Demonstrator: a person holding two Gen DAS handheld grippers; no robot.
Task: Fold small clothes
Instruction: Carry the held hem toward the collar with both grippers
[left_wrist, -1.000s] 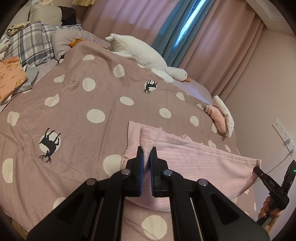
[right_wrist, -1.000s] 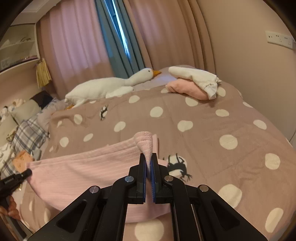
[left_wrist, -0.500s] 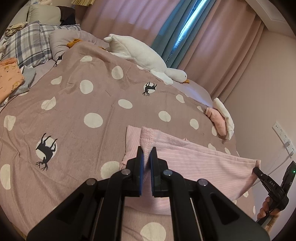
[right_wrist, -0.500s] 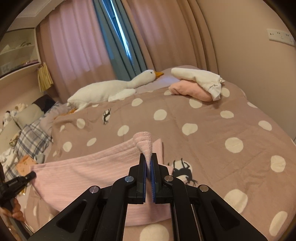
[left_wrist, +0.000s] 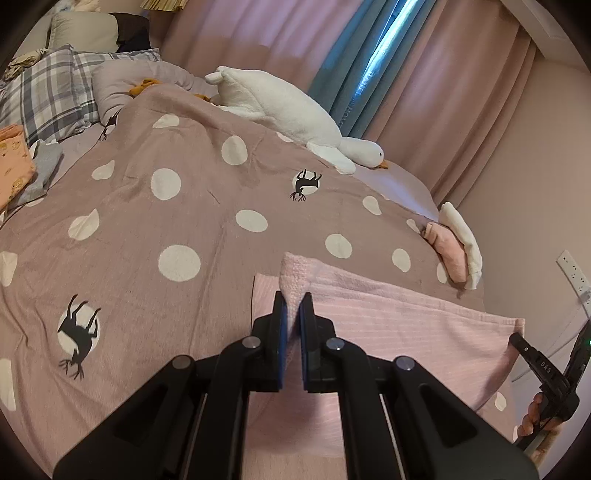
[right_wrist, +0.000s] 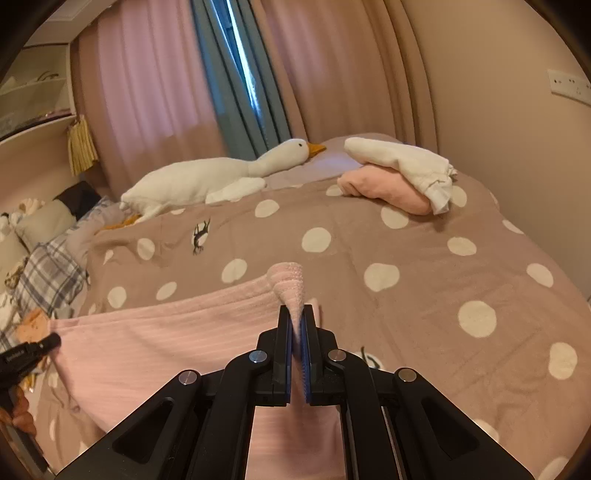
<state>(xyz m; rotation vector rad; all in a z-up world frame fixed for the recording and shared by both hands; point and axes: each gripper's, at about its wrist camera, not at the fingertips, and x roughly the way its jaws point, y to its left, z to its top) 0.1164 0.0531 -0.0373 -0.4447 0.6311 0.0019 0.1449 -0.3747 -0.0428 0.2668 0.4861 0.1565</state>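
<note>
Pink curtains (left_wrist: 258, 40) with a blue strip at 12 o'clock back a bed covered by a dotted quilt (left_wrist: 166, 221). On the quilt, low in both views, lies a pink ribbed garment (left_wrist: 406, 332); it spreads toward 3 o'clock in the left view and toward 9 o'clock in the right view.

At 6 o'clock in its own view, the left gripper (left_wrist: 291, 299) is clamped on a bunched corner of the garment, a tuft of cloth standing up between the jaws. In the right view, the right gripper (right_wrist: 297, 314) likewise pinches another bunched corner, a cone of cloth rising above its closed tips. Each gripper shows at the edge of the other's view, held by a hand (left_wrist: 535, 417) at 4 o'clock in the left view.

A plush goose (right_wrist: 221, 177) lies along the far edge near 11 o'clock in the right view. At 1 o'clock there, a folded pile (right_wrist: 402, 181) has white cloth over pink. Plaid pillows (left_wrist: 48, 92) sit at 10 o'clock in the left view.
</note>
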